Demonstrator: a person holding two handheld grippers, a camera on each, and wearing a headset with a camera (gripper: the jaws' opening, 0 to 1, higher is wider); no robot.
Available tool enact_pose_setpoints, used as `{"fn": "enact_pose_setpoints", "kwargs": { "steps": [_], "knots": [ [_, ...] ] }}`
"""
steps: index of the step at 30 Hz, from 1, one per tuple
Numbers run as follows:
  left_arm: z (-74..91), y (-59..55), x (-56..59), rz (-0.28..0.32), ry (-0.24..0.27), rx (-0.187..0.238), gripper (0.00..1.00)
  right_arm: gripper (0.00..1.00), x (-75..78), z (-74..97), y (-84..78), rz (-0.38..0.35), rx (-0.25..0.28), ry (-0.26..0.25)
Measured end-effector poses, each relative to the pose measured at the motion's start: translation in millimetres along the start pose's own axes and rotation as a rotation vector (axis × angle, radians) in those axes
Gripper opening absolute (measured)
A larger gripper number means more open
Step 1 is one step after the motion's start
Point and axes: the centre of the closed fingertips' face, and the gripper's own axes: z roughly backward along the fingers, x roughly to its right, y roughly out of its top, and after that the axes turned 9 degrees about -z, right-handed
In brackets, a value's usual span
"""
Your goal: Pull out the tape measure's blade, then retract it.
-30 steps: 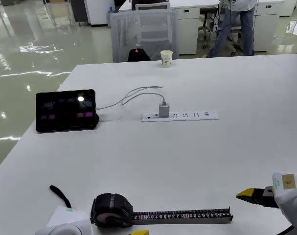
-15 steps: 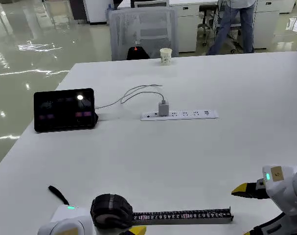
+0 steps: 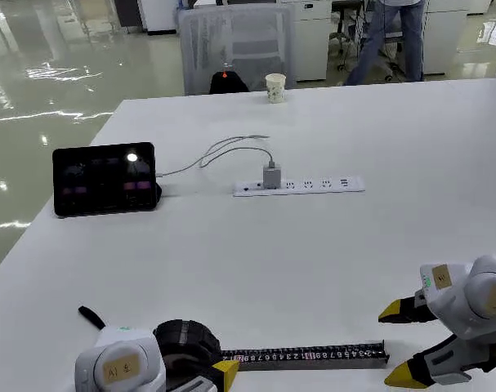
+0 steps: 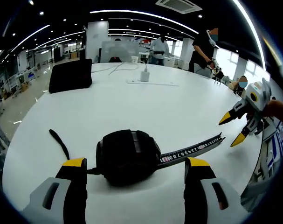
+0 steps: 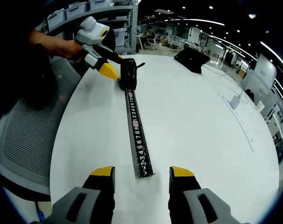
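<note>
A black tape measure lies near the table's front edge, its blade pulled out to the right and flat on the white table. My left gripper is open, with the case between and just ahead of its jaws. In the head view it sits at the case's near left. My right gripper is open too, its yellow tips on either side of the blade's end hook and a little short of it. The case's black strap trails to the left.
A dark tablet stands at the left. A white power strip with a charger and cable lies mid-table. A paper cup sits at the far edge, with a mesh chair and a person behind.
My left gripper has come up beside the case. My right gripper has moved left toward the blade's end. The tape measure has not moved; the camera tilted slightly.
</note>
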Motion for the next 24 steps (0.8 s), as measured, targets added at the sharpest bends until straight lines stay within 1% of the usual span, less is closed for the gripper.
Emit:
{"fn": "enact_pose_setpoints", "kwargs": {
  "steps": [6,12,15,20,24],
  "knots": [
    [-6.5,-3.7,-0.5,0.007,-0.001,-0.016,0.81,0.38,4.0,-5.6,-5.0,0.01,-0.02,0.012],
    [-11.5,-4.6,-2.8,0.024,0.007,-0.025,0.8,0.31,5.0,-12.5,-9.3,0.033,-0.041,0.03],
    [-13.9,-2.6,-4.2,0.049,0.006,-0.024,0.79,0.28,4.8,-15.7,-9.3,0.049,-0.048,0.037],
    [-16.4,2.5,-6.0,0.075,0.013,-0.018,0.77,0.23,5.9,-19.7,-9.0,0.06,-0.054,0.044],
    [-18.1,3.1,-6.4,0.086,0.016,-0.019,0.74,0.19,6.3,-21.3,-9.5,0.073,-0.061,0.048]
  ]
}}
